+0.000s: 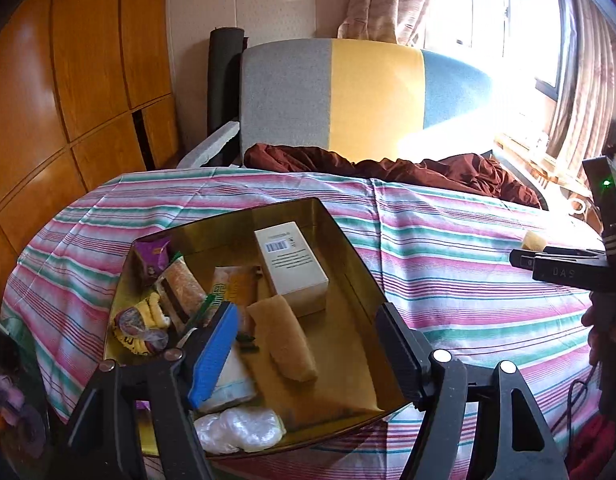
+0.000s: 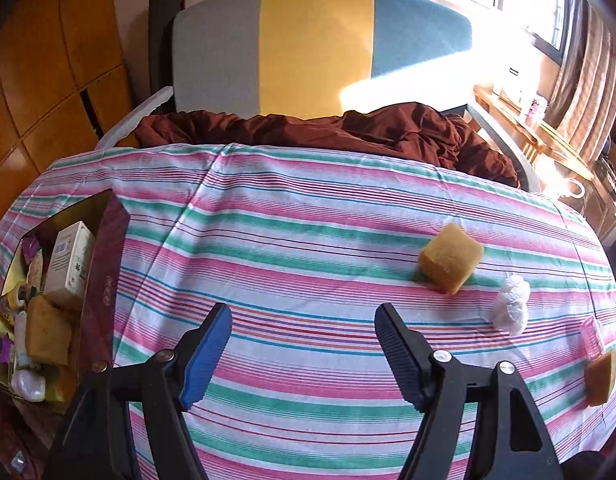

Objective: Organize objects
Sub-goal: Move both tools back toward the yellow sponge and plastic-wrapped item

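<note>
Right now the left gripper (image 1: 308, 344) hangs over the gold box (image 1: 348, 248), its fingers apart and holding nothing. Inside the box lie a white carton (image 1: 292, 268), a sponge (image 1: 284, 336) and snack packs. The right gripper (image 2: 304, 352) is open and empty too, over the striped cloth (image 2: 308, 216). Another sponge (image 2: 450, 258) and a plastic wad (image 2: 510, 304) sit on the cloth, well away from the box.

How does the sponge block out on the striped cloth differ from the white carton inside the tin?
The sponge block is tan, porous and soft-edged; the white carton is smooth, sharp-cornered and printed with a barcode. The block looks roughly cubic, the carton elongated. The block sits loose on the striped cloth, not yet put away, while the carton already lies in the tin among other items. Neither is held by a gripper.
</note>
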### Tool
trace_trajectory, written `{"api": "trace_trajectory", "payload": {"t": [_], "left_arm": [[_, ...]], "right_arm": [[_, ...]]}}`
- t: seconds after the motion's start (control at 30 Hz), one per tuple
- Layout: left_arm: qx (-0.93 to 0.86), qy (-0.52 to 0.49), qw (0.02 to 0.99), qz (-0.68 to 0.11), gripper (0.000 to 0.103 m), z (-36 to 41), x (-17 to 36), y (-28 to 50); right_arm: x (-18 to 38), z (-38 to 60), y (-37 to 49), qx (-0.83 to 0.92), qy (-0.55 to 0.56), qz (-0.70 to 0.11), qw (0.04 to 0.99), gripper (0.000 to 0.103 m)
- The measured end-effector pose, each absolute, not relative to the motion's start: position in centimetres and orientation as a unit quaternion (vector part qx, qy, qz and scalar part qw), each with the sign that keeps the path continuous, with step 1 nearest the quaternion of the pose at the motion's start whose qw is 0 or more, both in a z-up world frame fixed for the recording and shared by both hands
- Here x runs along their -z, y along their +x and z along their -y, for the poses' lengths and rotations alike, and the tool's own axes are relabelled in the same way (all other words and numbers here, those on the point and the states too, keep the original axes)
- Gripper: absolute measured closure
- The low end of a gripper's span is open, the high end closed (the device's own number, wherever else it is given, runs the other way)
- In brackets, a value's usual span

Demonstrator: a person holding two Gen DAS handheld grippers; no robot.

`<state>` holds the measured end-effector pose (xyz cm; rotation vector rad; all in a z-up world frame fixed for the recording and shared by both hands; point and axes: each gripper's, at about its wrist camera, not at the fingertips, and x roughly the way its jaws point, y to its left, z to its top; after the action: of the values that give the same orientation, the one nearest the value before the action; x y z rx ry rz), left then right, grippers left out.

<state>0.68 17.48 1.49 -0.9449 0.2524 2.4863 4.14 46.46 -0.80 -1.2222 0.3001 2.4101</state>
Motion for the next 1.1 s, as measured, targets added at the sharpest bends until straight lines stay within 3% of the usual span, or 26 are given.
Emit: {"api": "trace_trajectory", "payload": {"t": [0.43, 0.63, 0.83, 1.1], "left_arm": [[-0.884, -0.345, 0.283, -0.138, 0.028, -23.2, -0.6, 2.5], [-0.87, -0.354, 0.305, -0.157, 0.027, -26.3, 0.4, 3.1], [-0.85, -0.37, 0.336, -0.167, 0.027, -30.3, 1.5, 3.4], [-0.828, -0.383, 0.37, -0.176, 0.027, -34.1, 2.9, 4.5]], "right_arm": [[1.6, -59.6, 8.5, -0.832, -0.406, -0.168, 0.338, 0.02], [3.4, -67.2, 14.3, -0.763, -0.352, -0.337, 0.425, 0.02], [4.7, -70.0, 18.3, -0.714, -0.31, -0.433, 0.455, 0.02], [5.4, -69.6, 15.5, -0.736, -0.35, -0.382, 0.435, 0.02]]}}
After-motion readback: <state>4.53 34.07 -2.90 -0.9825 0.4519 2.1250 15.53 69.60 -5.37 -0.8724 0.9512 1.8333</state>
